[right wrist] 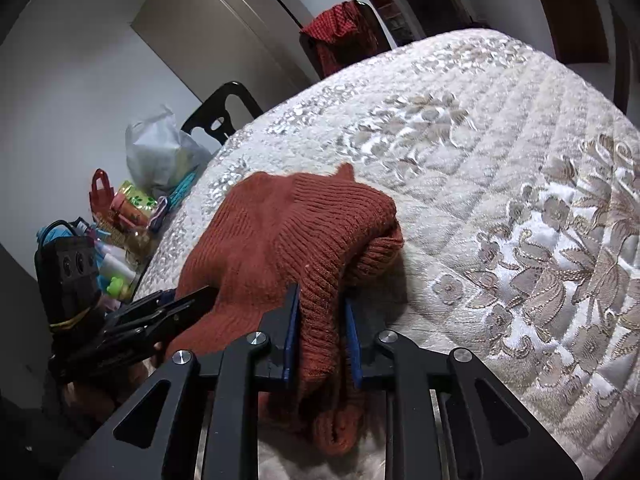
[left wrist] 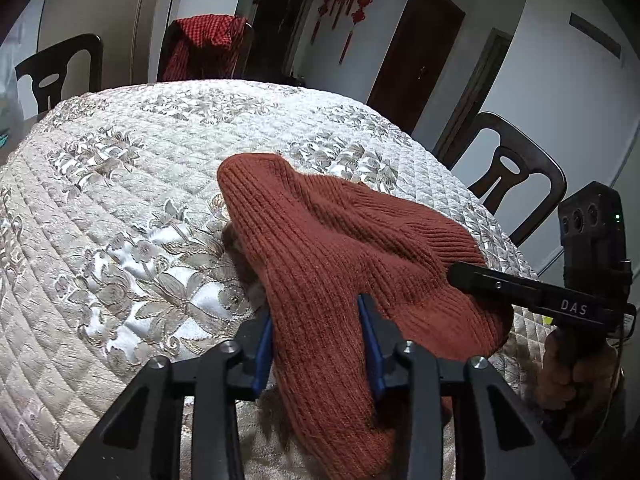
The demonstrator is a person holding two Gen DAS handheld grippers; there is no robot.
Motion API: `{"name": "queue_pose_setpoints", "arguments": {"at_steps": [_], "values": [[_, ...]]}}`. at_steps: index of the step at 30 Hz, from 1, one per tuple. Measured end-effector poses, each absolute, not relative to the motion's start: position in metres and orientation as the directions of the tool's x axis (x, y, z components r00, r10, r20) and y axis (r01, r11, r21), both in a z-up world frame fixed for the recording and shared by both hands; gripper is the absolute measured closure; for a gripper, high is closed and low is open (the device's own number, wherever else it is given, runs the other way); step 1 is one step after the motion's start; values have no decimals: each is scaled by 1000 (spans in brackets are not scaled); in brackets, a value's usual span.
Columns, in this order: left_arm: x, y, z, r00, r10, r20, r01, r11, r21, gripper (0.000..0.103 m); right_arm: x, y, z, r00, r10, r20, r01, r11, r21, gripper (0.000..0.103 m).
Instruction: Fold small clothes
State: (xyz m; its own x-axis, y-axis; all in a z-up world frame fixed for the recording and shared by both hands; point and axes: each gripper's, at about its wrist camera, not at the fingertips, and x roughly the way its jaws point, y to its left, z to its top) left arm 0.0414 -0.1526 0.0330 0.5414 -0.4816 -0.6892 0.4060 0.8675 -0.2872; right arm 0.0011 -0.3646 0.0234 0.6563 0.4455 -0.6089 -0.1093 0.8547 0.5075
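Observation:
A rust-red ribbed knit garment (left wrist: 340,232) lies bunched near the table's front edge, also in the right wrist view (right wrist: 288,232). My left gripper (left wrist: 316,344) is shut on a fold of its near edge, between the blue pads (left wrist: 262,352). My right gripper (right wrist: 320,340) is shut on another fold of the same garment. The right gripper shows from the side in the left wrist view (left wrist: 464,274), touching the garment's right side. The left gripper shows in the right wrist view (right wrist: 196,304) at the garment's left side.
The table wears a quilted cream floral cloth (left wrist: 140,200). Dark wooden chairs (left wrist: 516,172) stand around it; one carries a red checked cloth (left wrist: 204,44). A plastic bag (right wrist: 160,152) and small colourful items (right wrist: 128,208) crowd the table's far left in the right wrist view.

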Motion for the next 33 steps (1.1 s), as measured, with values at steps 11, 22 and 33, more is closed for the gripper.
{"name": "queue_pose_setpoints", "arguments": {"at_steps": [11,22,33], "values": [[38,-117,65,624,-442,-645,380,892,-243,67,12,-324,47,665,490,-564,-193,842,504,83],[58,-52,62,678,-321,-661,272,945,-179,67,62,-248,46,607,573,-550,-295,806,513,83],[91,23,57,709,-273,-650,191,962,-196,67,118,-188,30,552,630,-547,-323,766,556,83]]}}
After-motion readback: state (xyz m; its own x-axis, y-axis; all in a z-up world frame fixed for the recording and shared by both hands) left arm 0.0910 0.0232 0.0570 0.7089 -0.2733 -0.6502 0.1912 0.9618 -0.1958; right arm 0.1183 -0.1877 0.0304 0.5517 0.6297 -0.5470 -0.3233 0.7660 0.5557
